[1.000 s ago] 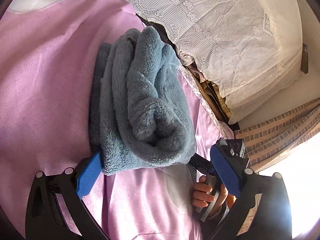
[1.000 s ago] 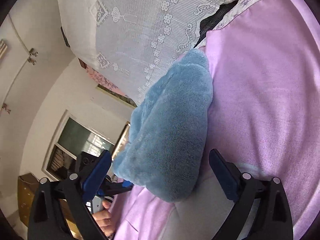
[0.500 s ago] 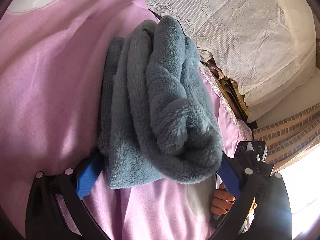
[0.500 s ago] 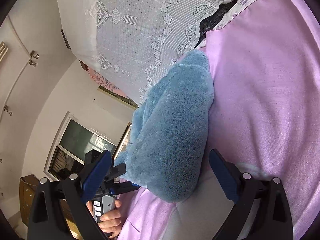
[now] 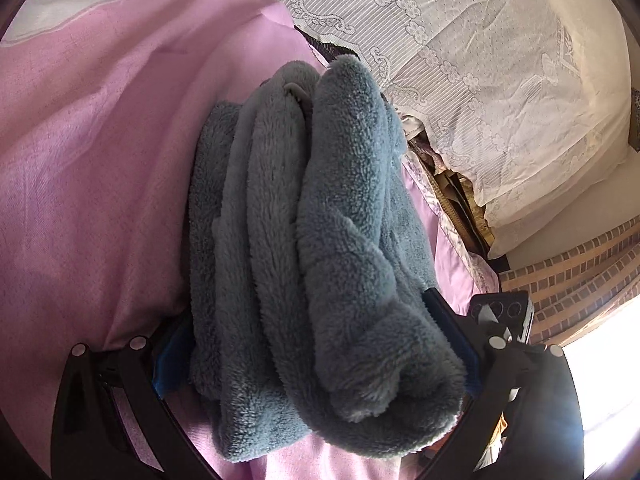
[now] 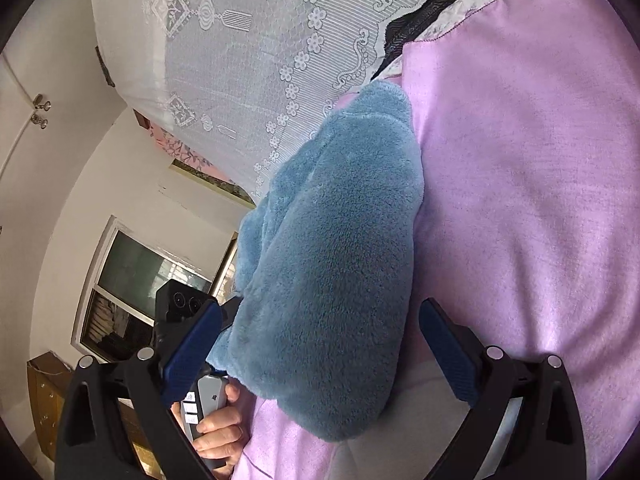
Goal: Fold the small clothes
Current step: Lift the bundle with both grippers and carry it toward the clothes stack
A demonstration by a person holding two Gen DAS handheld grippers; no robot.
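The folded blue fleece garment (image 5: 320,248) lies on the pink bed sheet (image 5: 100,140), running from 6 toward 12 o'clock. The left gripper (image 5: 316,356) has its jaws wide, flanking the bundle's near end. The right gripper (image 6: 320,352) likewise stands wide open around it, gripping nothing.

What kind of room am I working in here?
Most likely a bedroom. The folded blue fleece garment lies on a pink bedsheet, a white lace cover drapes over bedding at the far edge, and a window shows beyond.
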